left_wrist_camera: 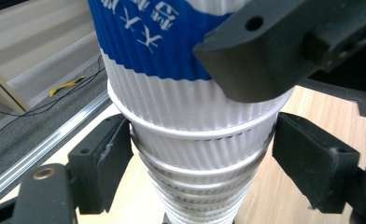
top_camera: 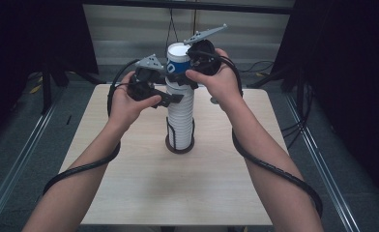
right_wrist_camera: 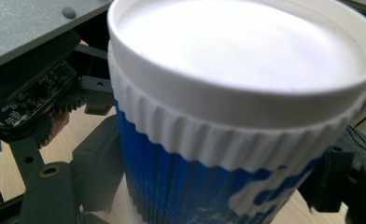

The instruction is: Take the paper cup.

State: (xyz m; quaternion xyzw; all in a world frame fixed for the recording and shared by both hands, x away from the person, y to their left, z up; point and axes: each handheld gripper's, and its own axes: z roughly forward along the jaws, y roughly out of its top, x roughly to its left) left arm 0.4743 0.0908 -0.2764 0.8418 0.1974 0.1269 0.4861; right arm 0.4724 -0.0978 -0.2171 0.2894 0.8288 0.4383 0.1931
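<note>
Stack of ribbed paper cups (top_camera: 181,113), mid-surface (top_camera: 144,188): right hand-held gripper (top_camera: 193,65) clamps the top blue-banded cup (top_camera: 178,60); left hand-held gripper (top_camera: 170,96) half-open astride the stack, pads barely clear.

Dim light is falling from above, leaving the room's sides sinking into black, while the worktop (top_camera: 144,193) is glowing softly; both close-ups are blurring slightly near the lens.

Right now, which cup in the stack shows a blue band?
The top cup, held by the right gripper; the cups beneath show plain white ribbing.
</note>
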